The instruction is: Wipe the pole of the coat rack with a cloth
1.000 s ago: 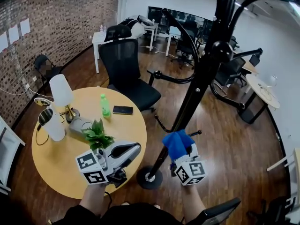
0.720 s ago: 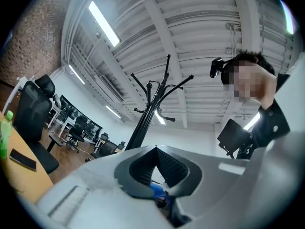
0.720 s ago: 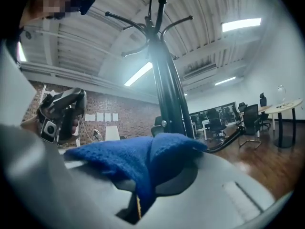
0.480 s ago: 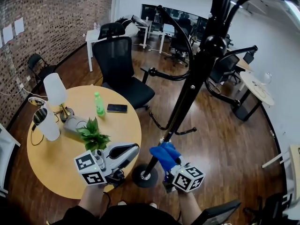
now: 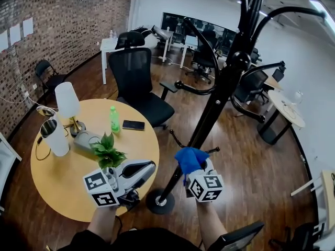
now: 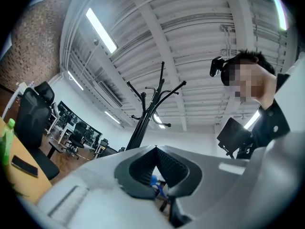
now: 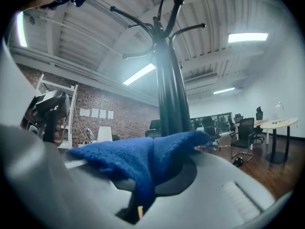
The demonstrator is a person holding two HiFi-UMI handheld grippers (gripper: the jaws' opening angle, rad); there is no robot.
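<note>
The black coat rack pole (image 5: 214, 106) rises from a round base (image 5: 158, 203) on the wood floor, right of the round table. My right gripper (image 5: 191, 161) is shut on a blue cloth (image 5: 188, 158), which lies against the lower pole. In the right gripper view the blue cloth (image 7: 143, 156) drapes over the shut jaws of the right gripper (image 7: 152, 147), with the pole (image 7: 170, 99) straight ahead. My left gripper (image 5: 149, 166) hovers over the table's near edge, shut and holding nothing. In the left gripper view the left gripper (image 6: 156, 148) points up at the coat rack (image 6: 143, 120).
The round wooden table (image 5: 63, 184) carries a lamp (image 5: 68, 103), a white jug (image 5: 54, 136), a potted plant (image 5: 108, 151), a green bottle (image 5: 114, 119) and a phone (image 5: 133, 125). A black office chair (image 5: 138, 82) stands behind it. Hooked rack arms (image 5: 191, 88) jut out at mid height.
The right gripper with the cloth slid down the pole toward the base, then came back up a little. The left gripper has stayed over the table edge.
</note>
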